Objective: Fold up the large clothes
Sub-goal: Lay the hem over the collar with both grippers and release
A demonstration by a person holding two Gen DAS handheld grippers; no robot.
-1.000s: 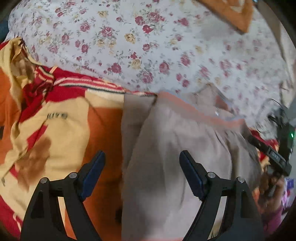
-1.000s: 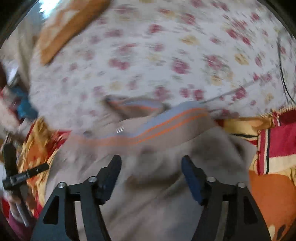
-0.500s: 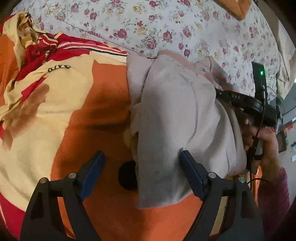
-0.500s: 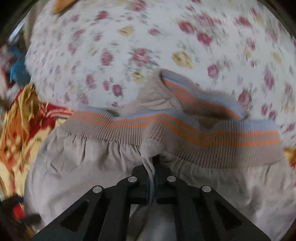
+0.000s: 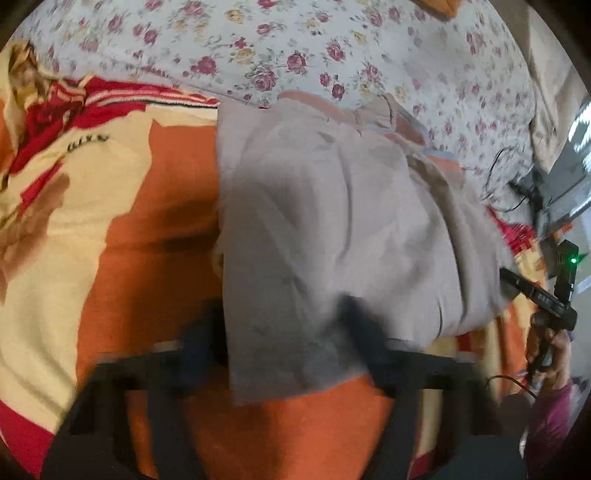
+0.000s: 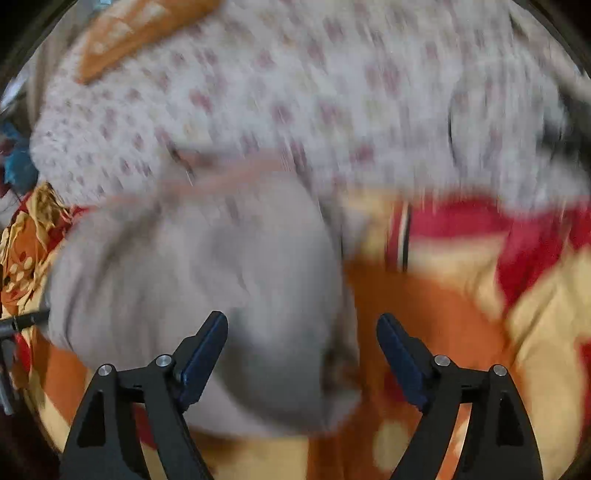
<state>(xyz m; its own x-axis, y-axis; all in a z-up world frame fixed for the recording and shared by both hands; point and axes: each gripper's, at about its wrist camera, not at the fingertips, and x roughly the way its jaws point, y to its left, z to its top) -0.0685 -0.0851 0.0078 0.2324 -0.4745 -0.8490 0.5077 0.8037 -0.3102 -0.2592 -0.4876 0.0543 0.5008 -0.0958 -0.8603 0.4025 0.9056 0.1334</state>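
A beige garment (image 5: 332, 229) with an orange-striped waistband lies folded in a thick bundle on an orange, yellow and red blanket (image 5: 147, 206). My left gripper (image 5: 284, 343) is open and blurred, its fingers straddling the near edge of the bundle. The garment also shows in the right wrist view (image 6: 207, 280), blurred. My right gripper (image 6: 301, 354) is open and empty, just above the near right edge of the bundle. The right gripper also shows in the left wrist view (image 5: 543, 295), at the far right beside the garment.
A white floral bedsheet (image 5: 295, 48) covers the far side of the bed. An orange cushion (image 6: 140, 26) lies at the far edge. A black cable (image 5: 495, 173) and a grey device (image 5: 561, 192) sit at the right.
My right gripper has opened and let go of the garment's waistband, and has drawn back to the right. My left gripper stays open and has shifted with motion blur.
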